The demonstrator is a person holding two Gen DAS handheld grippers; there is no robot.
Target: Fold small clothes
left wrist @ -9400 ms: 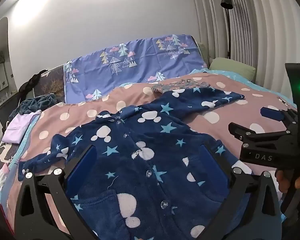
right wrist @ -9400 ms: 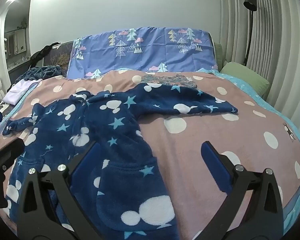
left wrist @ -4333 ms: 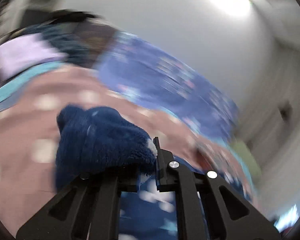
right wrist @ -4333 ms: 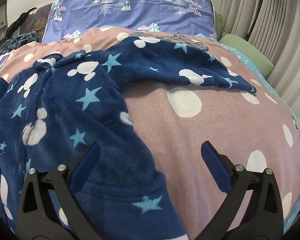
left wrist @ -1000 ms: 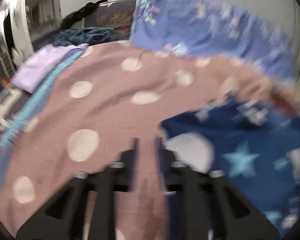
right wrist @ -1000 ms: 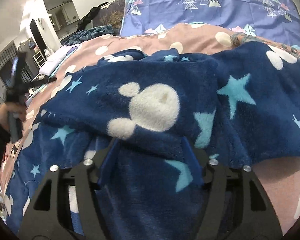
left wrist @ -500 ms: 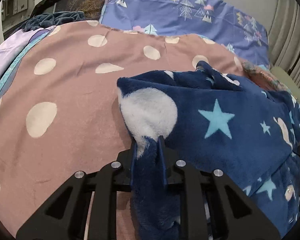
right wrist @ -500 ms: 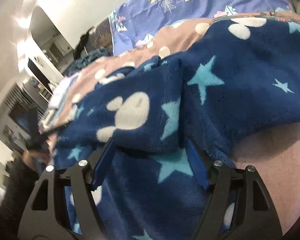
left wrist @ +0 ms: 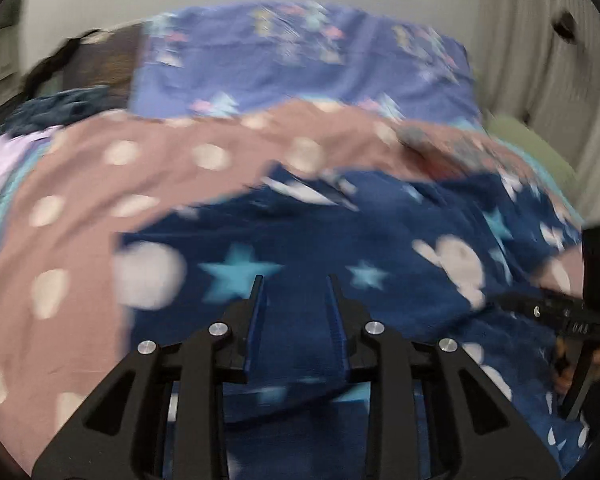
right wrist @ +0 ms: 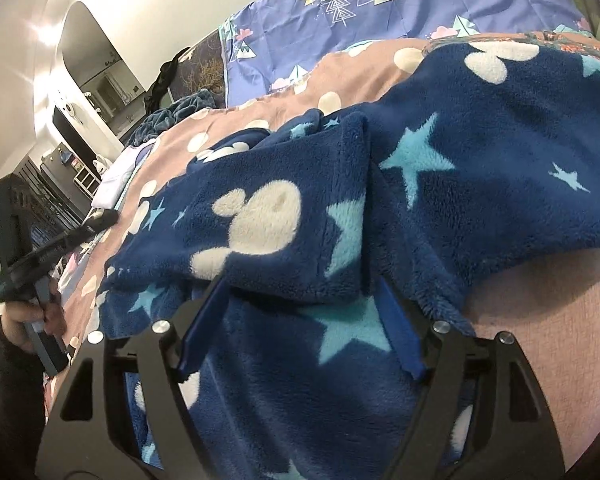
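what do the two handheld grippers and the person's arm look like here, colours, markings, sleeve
Both the left gripper and the right gripper are black frames with triangular cutouts and silver bolt heads, each ending in two flat blue fingers. In the left wrist view, the right one's black body carries pale lettering and a small green light. The hand on the left gripper's grey handle comes out of a dark sleeve.

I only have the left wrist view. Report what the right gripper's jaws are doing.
Observer: The right gripper straddles the lower edge of a folded sleeve of the navy fleece garment. Its jaws are opening.
Operator: Now tell me how that sleeve lies.
Observer: It lies flat across the garment's front with a white mouse-head print facing up. Its edge meets the other folded-in side.
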